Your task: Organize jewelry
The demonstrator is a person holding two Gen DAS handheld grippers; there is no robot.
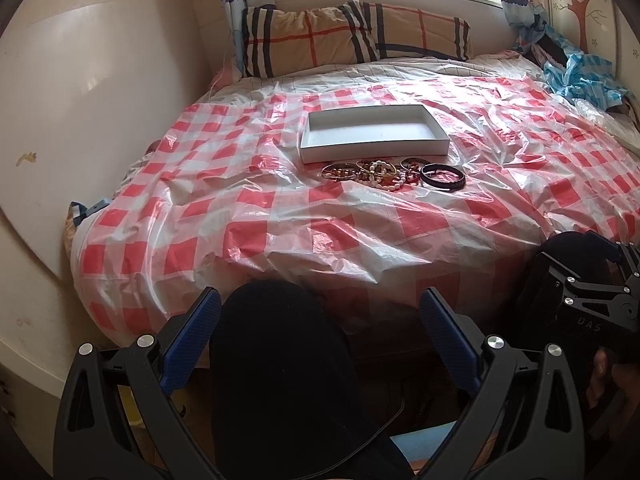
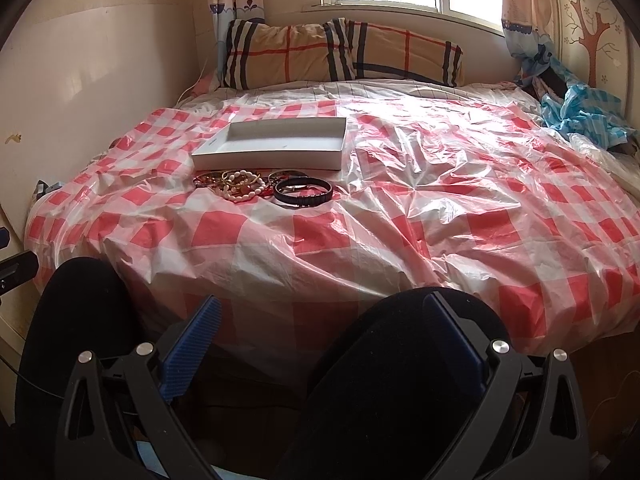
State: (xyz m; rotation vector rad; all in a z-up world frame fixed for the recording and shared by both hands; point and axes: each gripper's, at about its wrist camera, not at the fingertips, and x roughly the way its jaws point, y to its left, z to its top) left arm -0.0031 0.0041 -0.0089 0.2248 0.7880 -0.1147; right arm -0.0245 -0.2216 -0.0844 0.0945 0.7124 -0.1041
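A shallow white box [image 1: 374,135] [image 2: 272,145] lies open and empty in the middle of the bed. Just in front of it sits a heap of bracelets [image 1: 384,174] [image 2: 240,186]: white beads, brown and gold bangles, red pieces. A black bangle [image 1: 443,176] [image 2: 303,192] lies at the heap's right end. My left gripper [image 1: 320,340] hangs open below the bed's near edge, over a person's dark-clad knee. My right gripper [image 2: 324,348] is open too, low over the other knee, and shows in the left wrist view at the right [image 1: 592,288]. Both are far from the jewelry.
A red-and-white checked plastic sheet [image 1: 280,220] [image 2: 420,200] covers the bed, crumpled in places. Plaid pillows [image 1: 352,36] [image 2: 344,52] lean under the window. A wall [image 1: 100,100] runs along the bed's left side. Blue crumpled plastic and clothes [image 1: 580,76] [image 2: 580,112] lie at the far right corner.
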